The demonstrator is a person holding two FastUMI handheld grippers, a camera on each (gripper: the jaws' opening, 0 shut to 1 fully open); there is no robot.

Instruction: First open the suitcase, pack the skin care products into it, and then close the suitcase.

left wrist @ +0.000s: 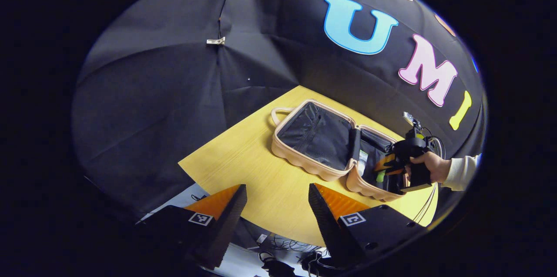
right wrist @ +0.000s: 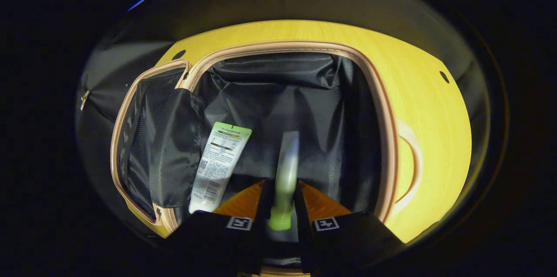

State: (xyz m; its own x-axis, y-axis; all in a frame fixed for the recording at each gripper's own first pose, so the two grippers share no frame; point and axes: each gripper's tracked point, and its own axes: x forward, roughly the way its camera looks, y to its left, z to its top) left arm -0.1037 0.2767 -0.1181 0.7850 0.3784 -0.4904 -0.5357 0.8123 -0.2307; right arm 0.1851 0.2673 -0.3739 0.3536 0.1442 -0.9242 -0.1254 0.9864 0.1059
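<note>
A beige suitcase (left wrist: 324, 146) with black lining lies open flat on the yellow table (left wrist: 261, 177). In the right gripper view, my right gripper (right wrist: 283, 192) is shut on a white tube with a green cap (right wrist: 285, 177) and holds it over the suitcase's open half (right wrist: 283, 89). A second white tube with a green end (right wrist: 219, 161) lies in that half by its left wall. In the left gripper view, my left gripper (left wrist: 277, 192) is open and holds nothing, near the table's front edge. The right gripper (left wrist: 394, 164), held by a hand, hangs over the suitcase's right half.
Black cloth walls close in the table at the back and left. Cables (left wrist: 287, 255) lie on the floor below the table's front edge. Bare tabletop lies between my left gripper and the suitcase. A beige handle (right wrist: 413, 168) sticks out on the suitcase's side.
</note>
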